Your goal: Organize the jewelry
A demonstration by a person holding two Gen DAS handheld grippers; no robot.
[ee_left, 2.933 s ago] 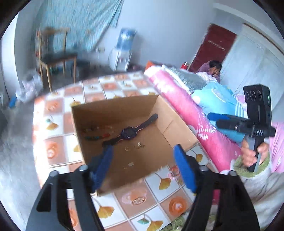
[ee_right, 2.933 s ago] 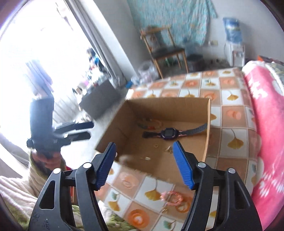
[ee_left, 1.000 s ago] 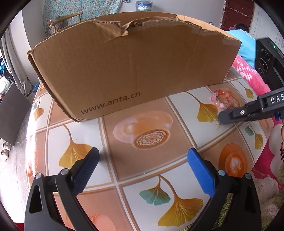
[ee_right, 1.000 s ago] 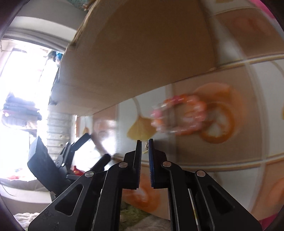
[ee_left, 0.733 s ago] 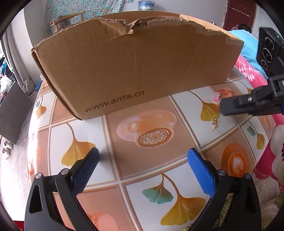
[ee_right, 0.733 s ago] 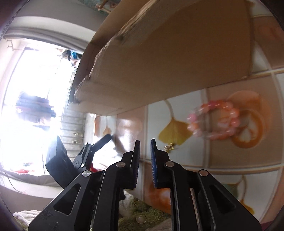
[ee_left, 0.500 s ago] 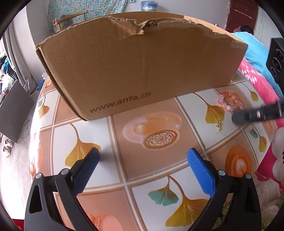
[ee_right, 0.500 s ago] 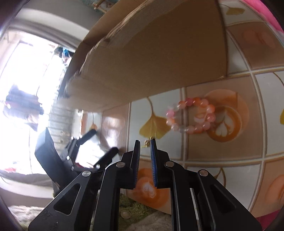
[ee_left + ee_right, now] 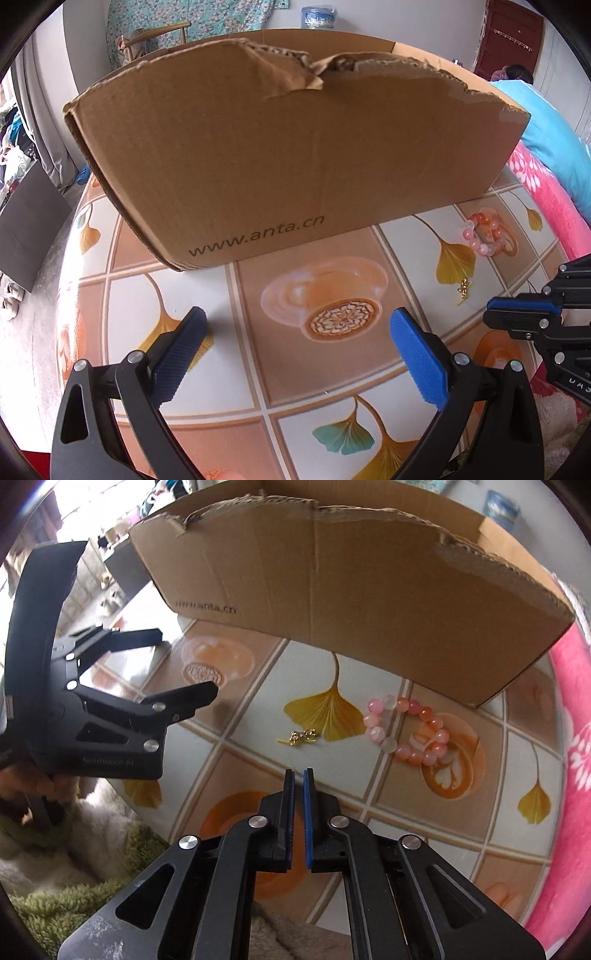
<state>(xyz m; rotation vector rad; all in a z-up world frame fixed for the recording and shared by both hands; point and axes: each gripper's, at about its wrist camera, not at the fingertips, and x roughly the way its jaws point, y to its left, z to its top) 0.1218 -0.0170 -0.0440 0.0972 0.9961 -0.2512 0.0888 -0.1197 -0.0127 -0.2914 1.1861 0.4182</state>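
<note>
A small gold earring (image 9: 298, 736) lies on the tiled tablecloth beside a pink bead bracelet (image 9: 406, 729), both in front of the cardboard box (image 9: 351, 576). My right gripper (image 9: 298, 775) is nearly shut and empty, hovering just short of the earring. It shows at the right edge of the left wrist view (image 9: 517, 317). My left gripper (image 9: 295, 325) is wide open and empty over the table, facing the box's front wall (image 9: 295, 155). In that view the earring (image 9: 463, 290) and bracelet (image 9: 484, 232) lie to the right. The box's inside is hidden.
A pink quilt (image 9: 576, 716) runs along the table's right side. A green shaggy rug (image 9: 74, 886) lies below the table's near edge. The table edge (image 9: 70, 258) drops off at left. A chair and water dispenser stand far behind.
My right gripper has drawn back from the earring and bracelet toward the table's near edge, jaws staying almost shut. The earring stays on the table. The left gripper has barely moved.
</note>
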